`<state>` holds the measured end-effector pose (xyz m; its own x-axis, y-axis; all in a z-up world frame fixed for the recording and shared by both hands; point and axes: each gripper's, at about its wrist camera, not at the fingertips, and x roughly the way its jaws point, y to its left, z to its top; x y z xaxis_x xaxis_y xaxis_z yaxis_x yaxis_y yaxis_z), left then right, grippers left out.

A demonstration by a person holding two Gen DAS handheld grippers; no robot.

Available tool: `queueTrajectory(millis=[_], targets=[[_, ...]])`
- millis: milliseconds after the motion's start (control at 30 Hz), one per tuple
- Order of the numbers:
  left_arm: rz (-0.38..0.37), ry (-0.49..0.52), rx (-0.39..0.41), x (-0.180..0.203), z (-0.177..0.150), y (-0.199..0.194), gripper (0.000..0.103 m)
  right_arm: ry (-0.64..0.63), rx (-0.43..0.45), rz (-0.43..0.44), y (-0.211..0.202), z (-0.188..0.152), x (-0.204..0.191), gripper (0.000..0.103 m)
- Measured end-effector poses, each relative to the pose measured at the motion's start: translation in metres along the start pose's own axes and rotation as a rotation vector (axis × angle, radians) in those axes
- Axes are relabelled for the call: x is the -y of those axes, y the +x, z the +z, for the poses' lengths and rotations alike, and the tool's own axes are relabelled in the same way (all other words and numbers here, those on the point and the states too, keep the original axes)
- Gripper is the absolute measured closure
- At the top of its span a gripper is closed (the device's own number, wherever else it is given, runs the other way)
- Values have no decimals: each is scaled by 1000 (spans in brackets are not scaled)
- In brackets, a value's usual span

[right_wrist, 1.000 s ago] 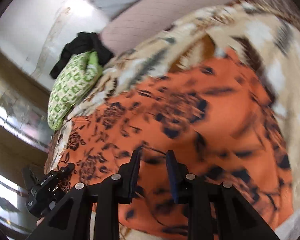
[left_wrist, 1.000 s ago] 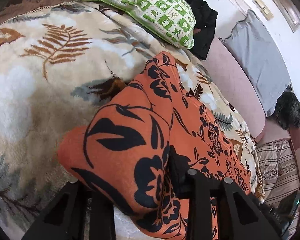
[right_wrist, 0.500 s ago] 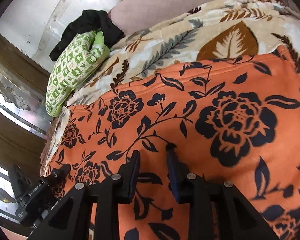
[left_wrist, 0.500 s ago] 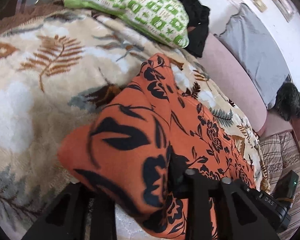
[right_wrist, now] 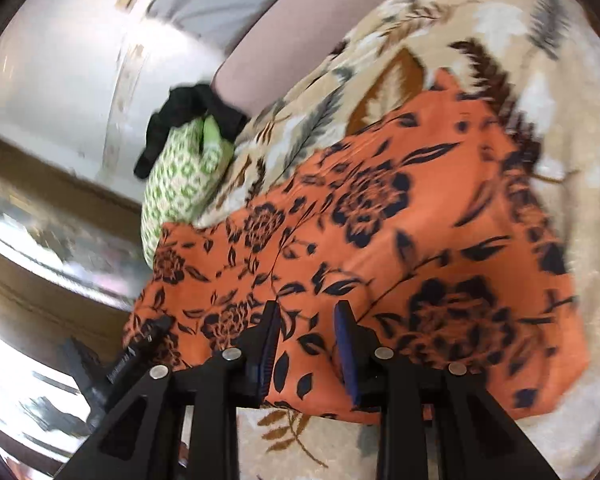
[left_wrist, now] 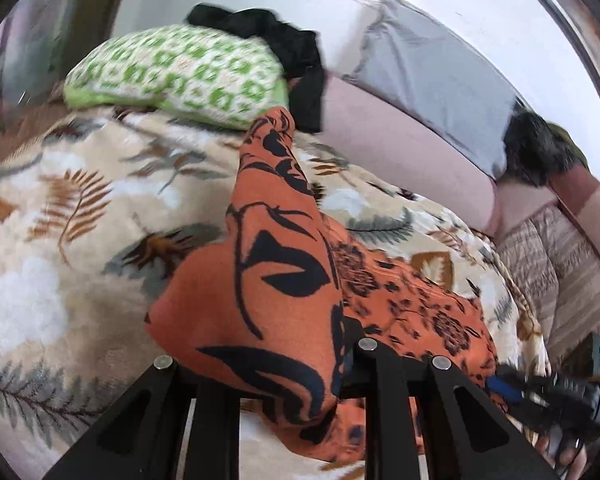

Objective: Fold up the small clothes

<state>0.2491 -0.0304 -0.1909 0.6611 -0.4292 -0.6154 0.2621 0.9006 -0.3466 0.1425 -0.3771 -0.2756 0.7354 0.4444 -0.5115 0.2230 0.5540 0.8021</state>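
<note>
An orange garment with black flowers [right_wrist: 400,240] lies on a leaf-patterned blanket [right_wrist: 500,32]. My left gripper [left_wrist: 300,356] is shut on one edge of the garment [left_wrist: 268,280] and lifts it into a raised fold; the cloth drapes over the fingers and hides the tips. My right gripper [right_wrist: 306,332] hovers over the near edge of the garment, its blue-padded jaws apart with nothing between them. The right gripper also shows at the lower right of the left wrist view [left_wrist: 556,392], and the left gripper at the lower left of the right wrist view [right_wrist: 136,352].
A green-and-white pillow [left_wrist: 180,76] and a black garment [left_wrist: 284,48] lie at the blanket's far end. A pink sofa back [left_wrist: 400,148] with a grey cushion [left_wrist: 432,76] runs along the wall. A striped cover [left_wrist: 560,272] lies to the right.
My left gripper has lifted the garment's edge higher, so the fold stands taller. My right gripper has drawn back toward the garment's near edge, still open.
</note>
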Motion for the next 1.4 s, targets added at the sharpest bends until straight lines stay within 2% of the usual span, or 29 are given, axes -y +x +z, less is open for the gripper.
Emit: queueTrajectory(millis=[100, 200, 233, 267, 300, 333, 433, 467, 600, 667, 733, 800, 833, 900, 933, 967, 1067, 1233, 1300, 1400], targets=[[12, 90, 6, 36, -2, -5, 83, 59, 16, 58, -13, 11, 18, 73], [23, 175, 7, 70, -9, -6, 83, 141, -9, 186, -15, 23, 30, 72], [25, 202, 4, 81, -13, -5, 83, 179, -35, 251, -10, 27, 34, 67], [26, 228, -2, 92, -18, -4, 83, 230, -84, 324, 0, 32, 38, 43], [24, 266, -12, 107, -25, -1, 83, 273, -121, 365, 10, 35, 39, 30], [23, 289, -20, 114, -30, 0, 83, 330, -149, 413, 19, 37, 41, 25], [10, 385, -68, 144, -55, 8, 83, 391, -179, 540, 33, 41, 41, 25], [6, 412, -85, 152, -63, 12, 83, 395, -181, 551, 33, 44, 39, 25], [-2, 499, -163, 173, -98, 32, 83, 385, -184, 536, 34, 64, 40, 23], [9, 533, -176, 179, -111, 37, 83, 394, -219, 446, 43, 75, 49, 22], [28, 578, -170, 183, -119, 39, 83, 404, -189, 380, 51, 87, 64, 22], [35, 597, -162, 185, -121, 38, 83, 408, -161, 361, 56, 95, 76, 32], [32, 594, -161, 184, -120, 38, 83, 399, -160, 367, 58, 99, 78, 41], [32, 592, -160, 186, -117, 38, 83, 348, -191, 349, 63, 103, 72, 46], [36, 599, -158, 189, -117, 38, 83, 309, -208, 323, 66, 105, 65, 54], [38, 606, -156, 192, -117, 39, 83, 273, -216, 295, 67, 104, 58, 66], [30, 627, -142, 204, -115, 37, 83, 148, -203, 194, 67, 111, 37, 81], [-56, 621, -114, 237, -100, 33, 83, 9, -82, 213, 34, 137, 14, 85], [-98, 601, -129, 249, -98, 41, 81, -31, -41, 226, 21, 149, 11, 85], [-140, 589, -195, 260, -107, 67, 73, -51, 11, 193, 15, 167, 24, 85]])
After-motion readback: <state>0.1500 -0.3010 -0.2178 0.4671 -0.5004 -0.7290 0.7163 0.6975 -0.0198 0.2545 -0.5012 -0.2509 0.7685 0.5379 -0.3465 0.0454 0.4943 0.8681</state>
